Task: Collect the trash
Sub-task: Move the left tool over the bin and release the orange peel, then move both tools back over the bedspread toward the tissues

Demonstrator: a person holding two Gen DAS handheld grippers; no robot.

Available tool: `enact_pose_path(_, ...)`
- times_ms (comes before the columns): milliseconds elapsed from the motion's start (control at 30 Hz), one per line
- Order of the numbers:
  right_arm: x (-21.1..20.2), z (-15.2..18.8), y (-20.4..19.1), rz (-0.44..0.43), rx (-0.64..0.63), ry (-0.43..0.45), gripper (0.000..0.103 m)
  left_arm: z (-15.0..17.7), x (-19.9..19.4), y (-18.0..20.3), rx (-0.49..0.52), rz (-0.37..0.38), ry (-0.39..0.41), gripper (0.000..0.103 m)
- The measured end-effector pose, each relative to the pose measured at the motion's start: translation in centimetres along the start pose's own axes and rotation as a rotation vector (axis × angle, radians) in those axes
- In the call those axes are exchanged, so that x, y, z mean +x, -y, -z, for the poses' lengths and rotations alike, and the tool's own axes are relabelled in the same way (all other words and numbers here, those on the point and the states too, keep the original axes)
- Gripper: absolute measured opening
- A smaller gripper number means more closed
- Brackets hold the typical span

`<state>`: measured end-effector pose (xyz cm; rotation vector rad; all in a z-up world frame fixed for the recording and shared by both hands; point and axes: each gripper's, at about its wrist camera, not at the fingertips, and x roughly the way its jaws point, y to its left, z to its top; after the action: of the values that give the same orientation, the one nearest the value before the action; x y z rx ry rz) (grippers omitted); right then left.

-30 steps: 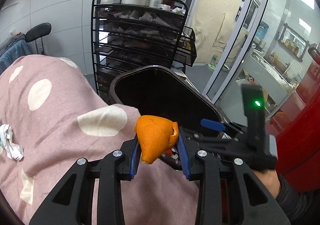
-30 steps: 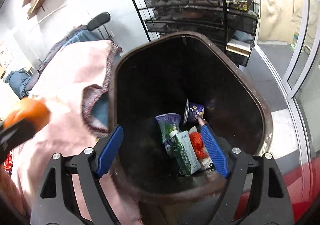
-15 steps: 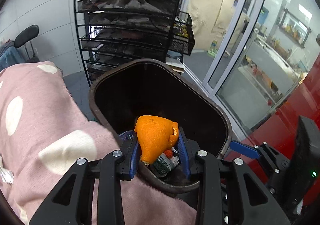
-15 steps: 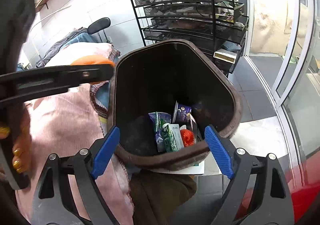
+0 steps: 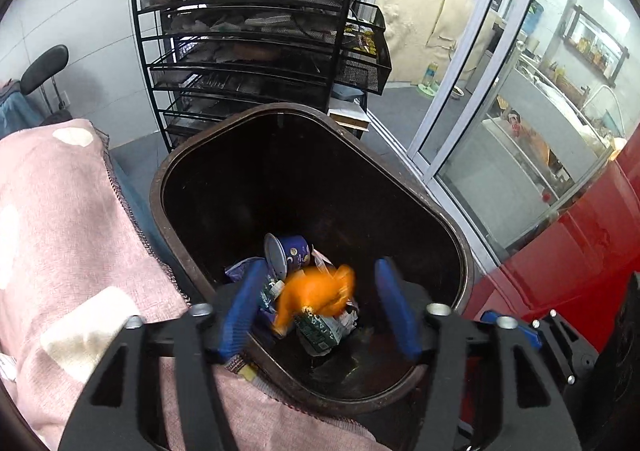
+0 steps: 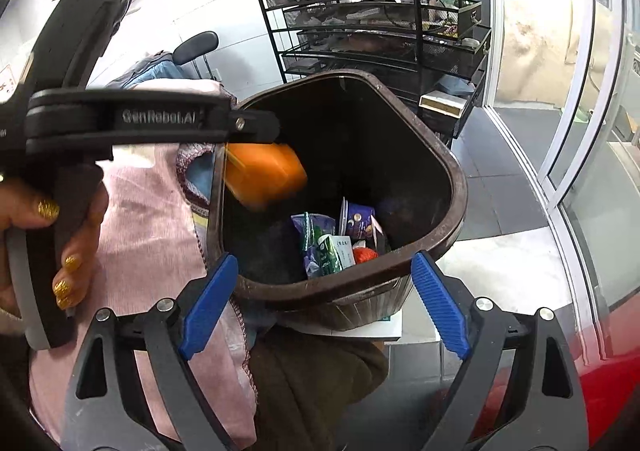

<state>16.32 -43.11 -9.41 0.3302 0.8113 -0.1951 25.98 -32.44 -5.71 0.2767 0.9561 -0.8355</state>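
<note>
An orange peel (image 5: pixel 316 297) falls blurred inside the dark brown trash bin (image 5: pixel 452 227), free of my left gripper (image 5: pixel 318 309), whose jaws are opening above the bin's near rim. In the right wrist view the peel (image 6: pixel 262 175) drops just under the left gripper's finger, at the left side of the bin (image 6: pixel 456 187). At the bin's bottom lie a blue cup (image 5: pixel 290 253), a green carton (image 6: pixel 334 255) and wrappers. My right gripper (image 6: pixel 320 305) stands open in front of the bin, nothing between its fingers. A hand (image 6: pixel 48 247) holds the left gripper's handle.
A pink spotted blanket (image 5: pixel 60 235) covers the surface left of the bin. A black wire rack (image 5: pixel 248 35) with bottles on top stands behind it. Glass sliding doors (image 5: pixel 480 63) are to the right, and a red object (image 5: pixel 580 235) sits at the near right.
The left gripper moved over the bin and let go of the orange peel, which now falls into the bin. The right gripper drew back a little from the bin.
</note>
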Motion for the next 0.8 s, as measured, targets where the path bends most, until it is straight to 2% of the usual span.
enact_pose_path(67, 0.0, 0.1, -0.1, -0.004, -0.001, -0.002, 0.088, 0.0, -0.1, 0.0, -0.005, 0.001, 0.008, 0.077)
enact_pose_path(167, -0.1, 0.1, -0.3, -0.005, -0.005, 0.003, 0.088, 0.1, -0.8, 0.0, -0.008, -0.004, 0.027, 0.083)
enact_pose_path(433, -0.1, 0.0, -0.9, -0.001, -0.019, -0.001, 0.088, 1.2, -4.7, 0.0, -0.009, -0.012, 0.130, 0.088)
enact_pose_path(800, -0.6, -0.6, -2.6, -0.012, -0.053, 0.015, 0.088, 4.4, -10.7, -1.3, -0.041, -0.035, 0.255, 0.091)
